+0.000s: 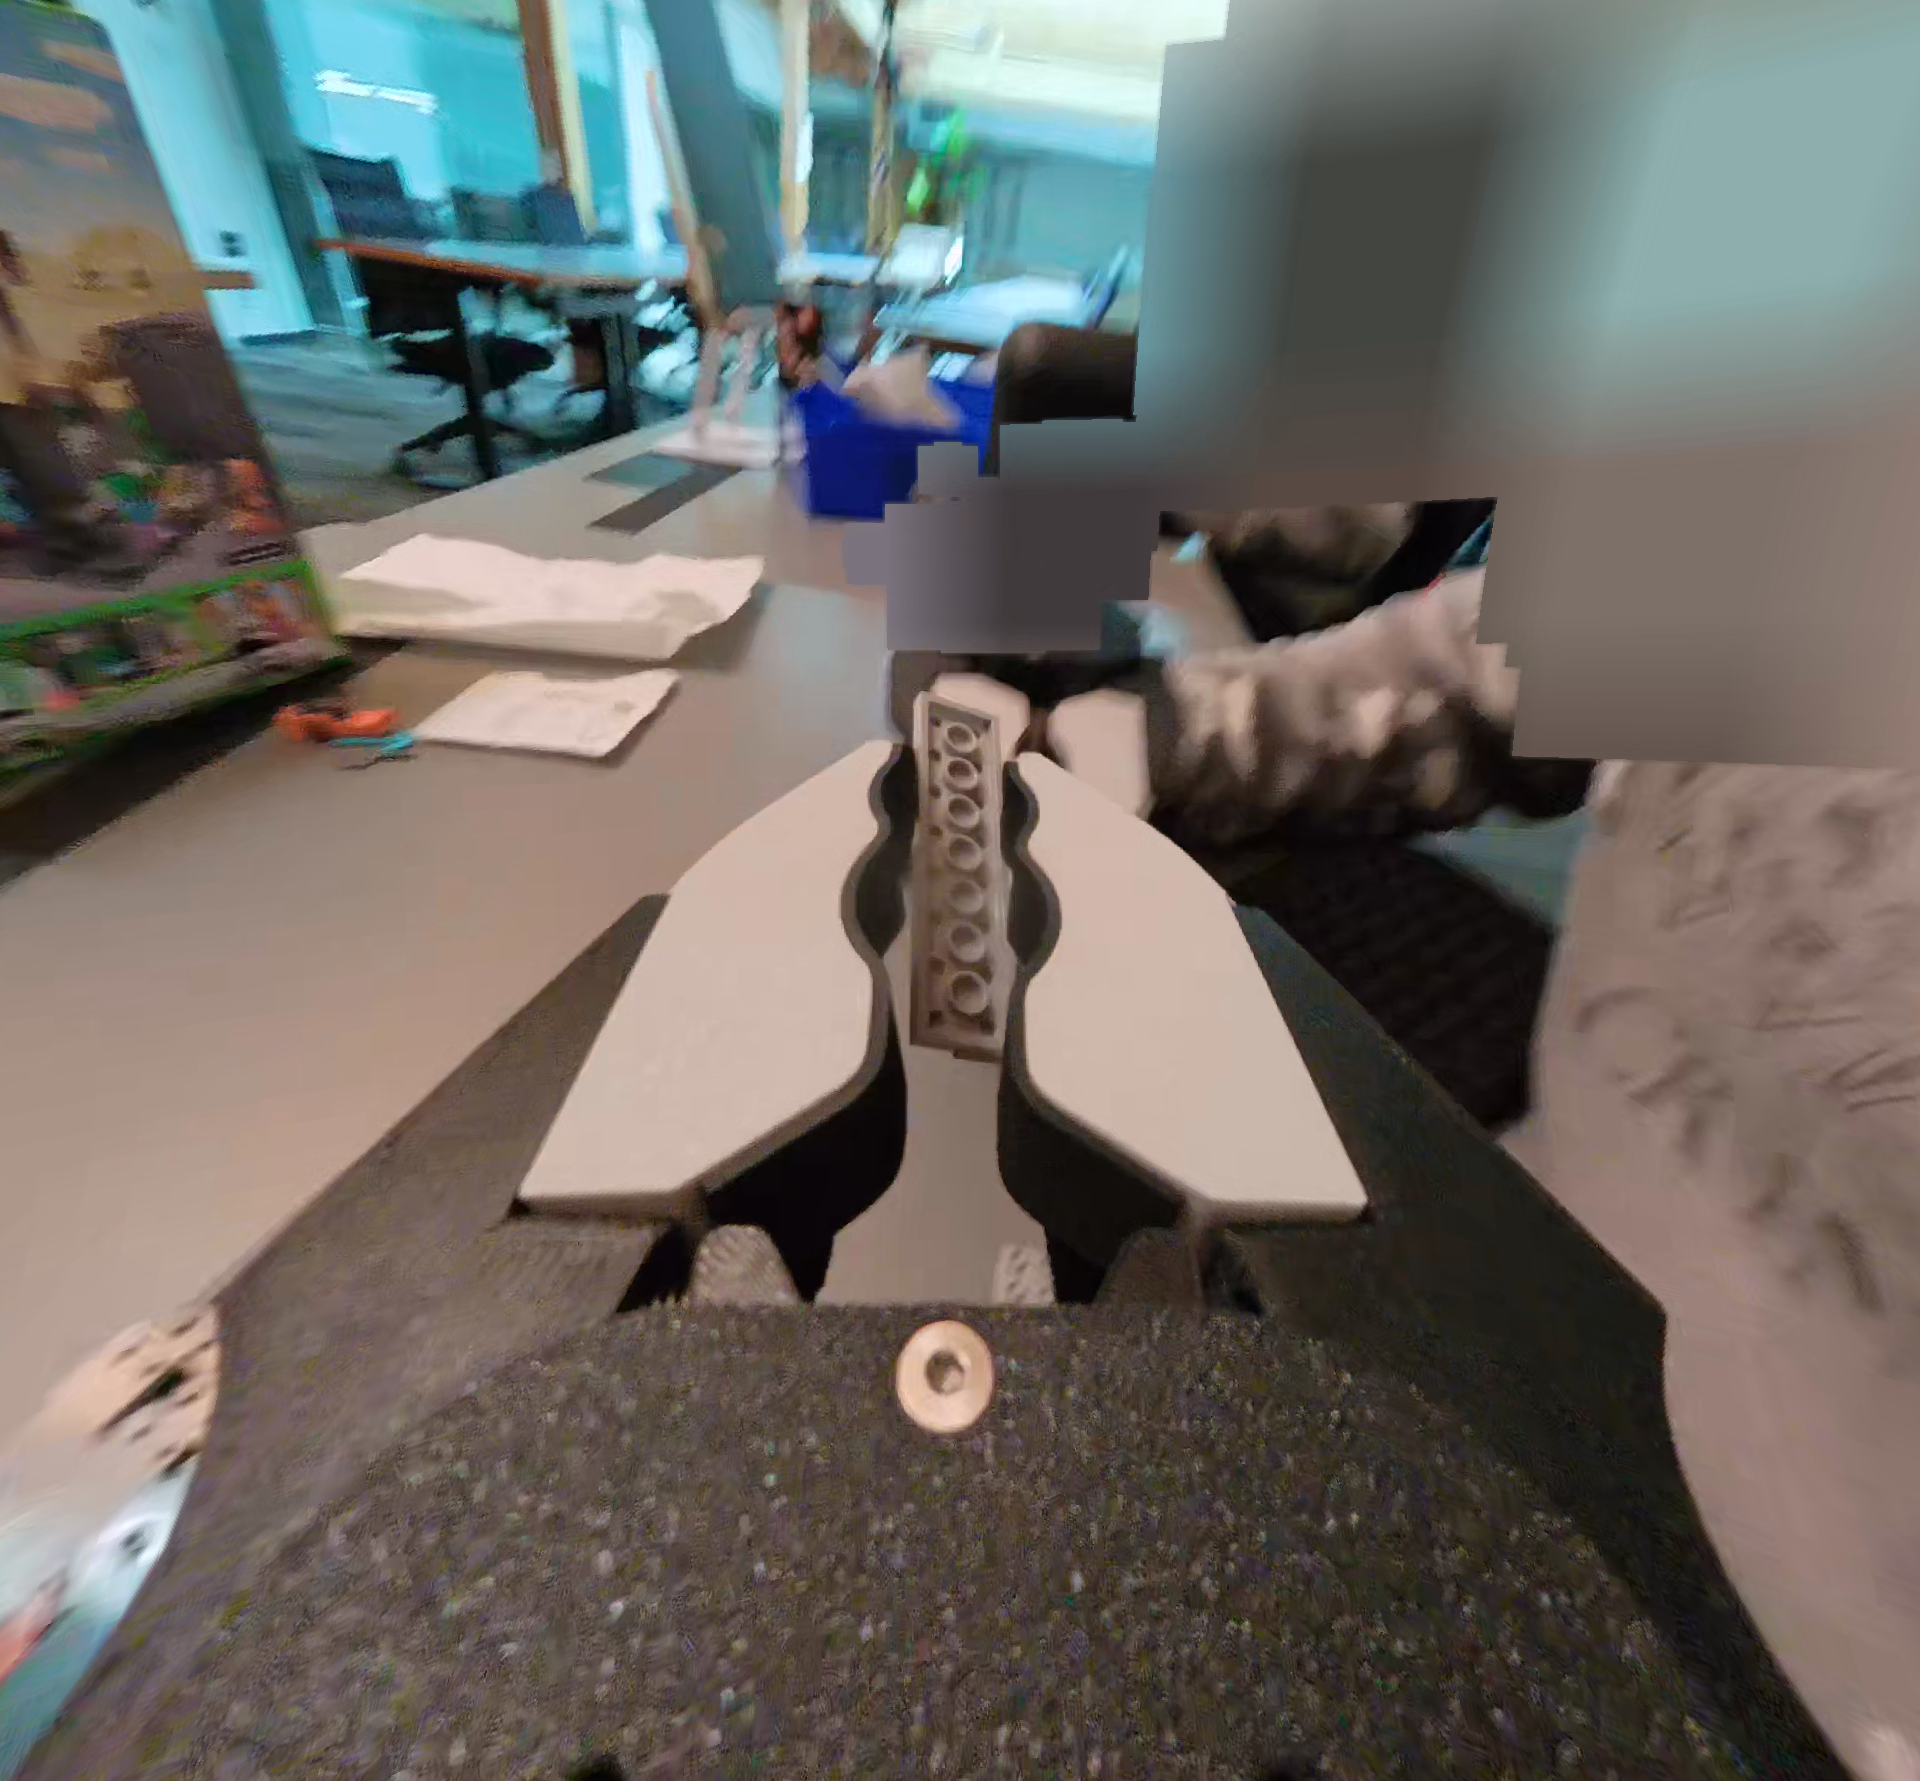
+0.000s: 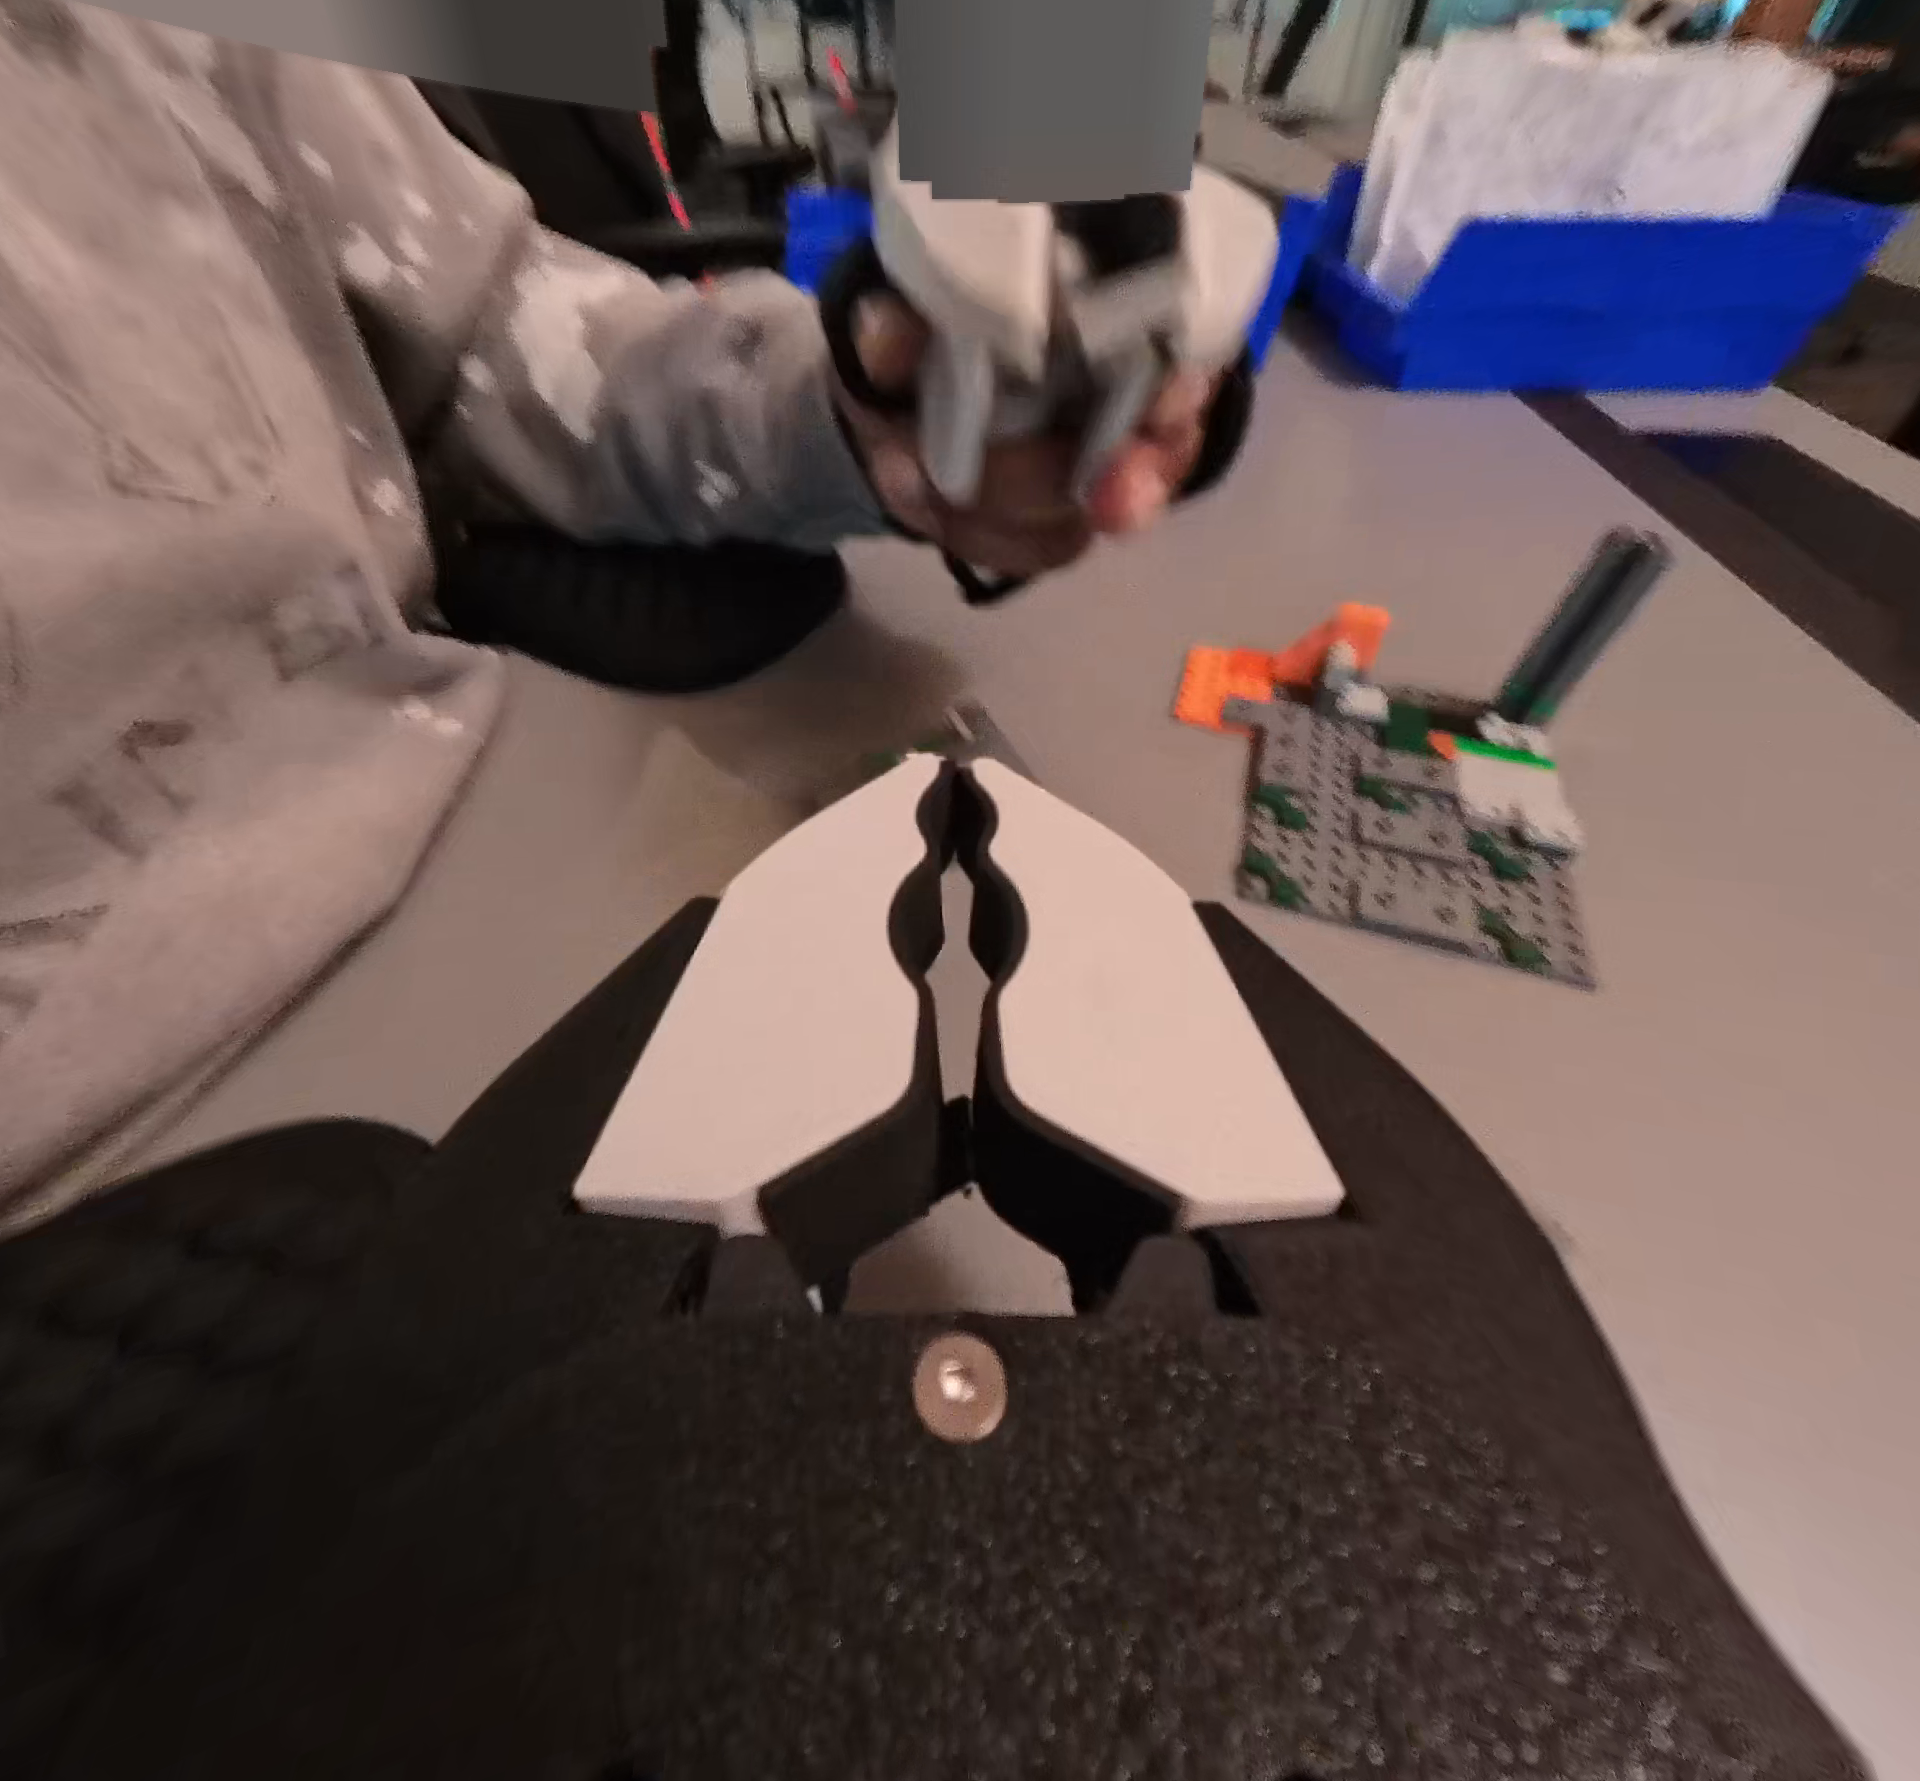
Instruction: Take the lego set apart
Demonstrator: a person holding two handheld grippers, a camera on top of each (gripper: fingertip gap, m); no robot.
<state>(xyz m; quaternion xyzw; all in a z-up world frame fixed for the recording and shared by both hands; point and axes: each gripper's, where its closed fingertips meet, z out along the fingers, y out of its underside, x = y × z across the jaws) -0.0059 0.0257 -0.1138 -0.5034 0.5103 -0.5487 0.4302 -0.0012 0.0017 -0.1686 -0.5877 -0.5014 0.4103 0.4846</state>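
In the left wrist view my left gripper (image 1: 956,760) is shut on a long light grey lego plate (image 1: 961,884). The plate lies lengthwise between the pads, hollow underside towards the camera, its far end sticking out past the fingertips. The same gripper shows in the right wrist view (image 2: 1081,308), held up in a hand above the table. My right gripper (image 2: 956,773) is shut, pads meeting at the tips, low over the grey table (image 2: 1195,1108). A small blurred grey and green bit (image 2: 971,729) shows just beyond its tips. The lego set (image 2: 1413,848), a grey studded base with green, orange and white parts and a dark upright column (image 2: 1579,630), lies to the right.
A person's grey patterned sleeve (image 2: 260,484) fills the left of the right wrist view. Blue bins (image 2: 1558,308) stand at the back. In the left wrist view are the set's box (image 1: 135,505), white bags (image 1: 540,588), a paper sheet (image 1: 551,713) and loose orange and teal pieces (image 1: 343,725). The left gripper's tips are roughly 6 cm from the right gripper's. From either gripper's tips it is about 20 cm to the lego set (image 2: 1413,848). Both grippers' tips are roughly 25 cm from the dark upright column (image 2: 1579,630).
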